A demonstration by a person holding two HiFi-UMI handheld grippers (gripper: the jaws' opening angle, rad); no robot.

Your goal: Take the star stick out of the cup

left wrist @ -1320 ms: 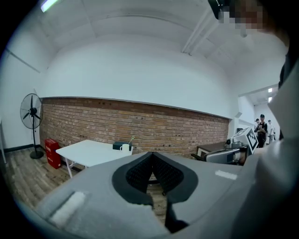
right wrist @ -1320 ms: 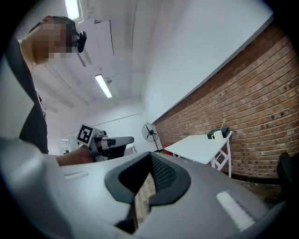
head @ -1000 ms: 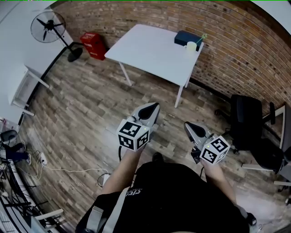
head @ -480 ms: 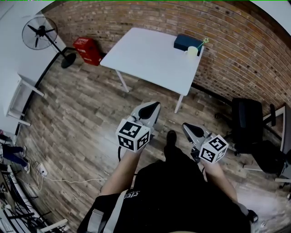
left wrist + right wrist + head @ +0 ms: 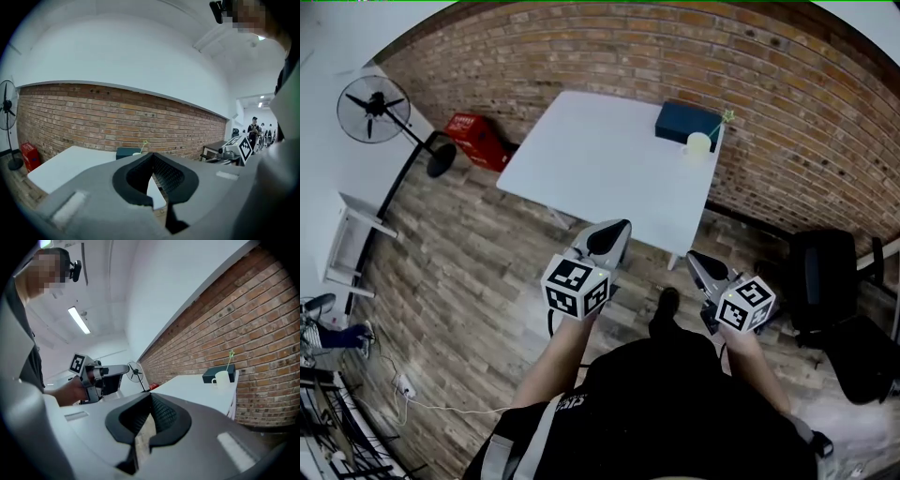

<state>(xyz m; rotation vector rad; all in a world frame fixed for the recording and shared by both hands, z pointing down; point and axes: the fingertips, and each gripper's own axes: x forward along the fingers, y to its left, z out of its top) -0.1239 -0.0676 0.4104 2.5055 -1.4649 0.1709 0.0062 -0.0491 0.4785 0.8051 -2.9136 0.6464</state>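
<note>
Left gripper (image 5: pixel 619 230): held low in front of the person, jaws closed with nothing in them.
Right gripper (image 5: pixel 696 261): same deal, jaws pinched together and empty, just beside the left one.
Table (image 5: pixel 600 169): white, out ahead of both grippers.
Cup (image 5: pixel 698 143): pale mug on the table's far right corner, just beside a dark blue box (image 5: pixel 684 122).
Star stick (image 5: pixel 721 122): still in the cup, leaning right, green star poking above the rim.
Brick wall (image 5: pixel 787 112): right behind the table, with a fan (image 5: pixel 373 108) and a red box (image 5: pixel 473 141) off to the left.

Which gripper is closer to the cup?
Right, slightly. Right gripper: short of the table, roughly in line with the cup. Left gripper: also short, offset to its left.
</note>
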